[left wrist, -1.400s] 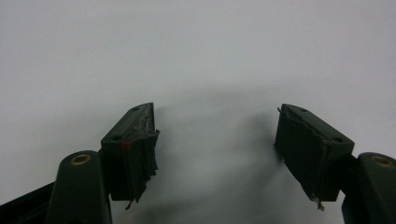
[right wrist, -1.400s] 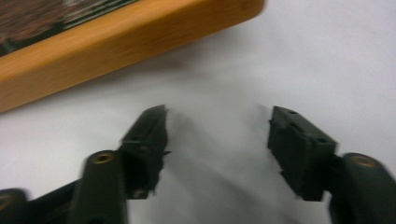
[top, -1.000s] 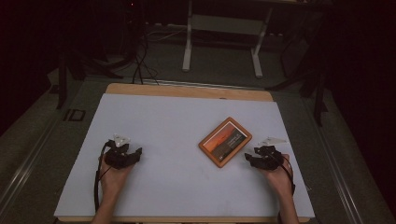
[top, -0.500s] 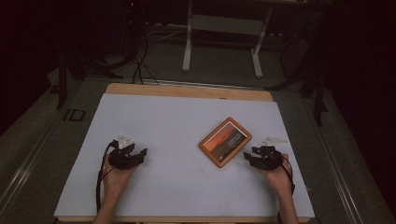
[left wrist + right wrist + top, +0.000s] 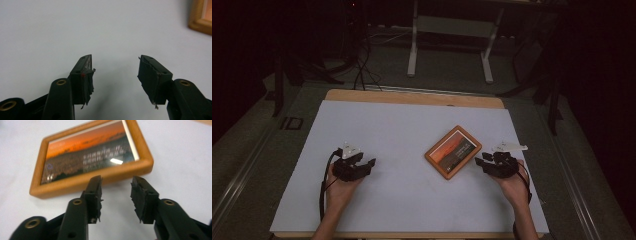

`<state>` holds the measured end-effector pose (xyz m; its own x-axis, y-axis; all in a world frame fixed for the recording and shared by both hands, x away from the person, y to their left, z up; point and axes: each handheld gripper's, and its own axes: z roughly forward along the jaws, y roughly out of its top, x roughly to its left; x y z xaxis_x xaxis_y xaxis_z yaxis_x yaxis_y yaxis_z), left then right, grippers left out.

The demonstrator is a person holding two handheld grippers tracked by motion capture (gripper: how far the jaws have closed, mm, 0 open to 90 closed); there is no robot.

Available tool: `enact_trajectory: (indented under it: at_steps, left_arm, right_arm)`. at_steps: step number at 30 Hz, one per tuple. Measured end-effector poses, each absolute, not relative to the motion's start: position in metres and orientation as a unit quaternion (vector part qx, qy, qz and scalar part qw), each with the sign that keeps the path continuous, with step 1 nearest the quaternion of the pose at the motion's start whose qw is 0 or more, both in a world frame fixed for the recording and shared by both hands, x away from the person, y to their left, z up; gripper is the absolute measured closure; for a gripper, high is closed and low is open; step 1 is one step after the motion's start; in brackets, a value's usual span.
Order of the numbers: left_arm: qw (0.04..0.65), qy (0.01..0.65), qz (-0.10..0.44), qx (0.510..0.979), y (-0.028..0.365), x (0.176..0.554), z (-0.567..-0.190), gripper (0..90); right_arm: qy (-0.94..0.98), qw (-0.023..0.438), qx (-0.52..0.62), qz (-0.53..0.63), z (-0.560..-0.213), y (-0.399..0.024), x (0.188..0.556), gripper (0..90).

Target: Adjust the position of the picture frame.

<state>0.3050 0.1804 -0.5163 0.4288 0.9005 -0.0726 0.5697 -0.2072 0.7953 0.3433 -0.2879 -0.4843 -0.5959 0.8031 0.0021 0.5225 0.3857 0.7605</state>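
While the rigid, probably light, glass-fronted wooden picture frame (image 5: 453,158) is lying flat | right gripper (image 5: 116,185) is closing half-wide, empty, facing its near edge | left gripper (image 5: 115,68) is closing, empty, well apart | I am judging the thin rail the best hold.

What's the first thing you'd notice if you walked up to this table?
The bright orange picture frame stands out, lying flat and turned at an angle on the right half of the white table. The right gripper sits just beside it, its jaws having just been closing with nothing between them. The left gripper rests far off on the bare left side, its jaws also closing on nothing.
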Motion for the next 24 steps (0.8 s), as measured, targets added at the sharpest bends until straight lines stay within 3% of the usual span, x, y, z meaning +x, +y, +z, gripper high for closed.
enact_trajectory:
  at_steps: [4,24]
  left_arm:
    - [0.404,0.477,0.204,0.753,0.171,0.307,-0.511,46.5]
    - [0.438,0.451,0.156,0.762,0.133,0.332,-0.508,46.4]
  right_arm:
    - [0.813,0.196,0.402,0.371,-0.477,-0.283,0.349,66.0]
    - [0.820,0.207,0.392,0.361,-0.478,-0.264,0.373,66.9]
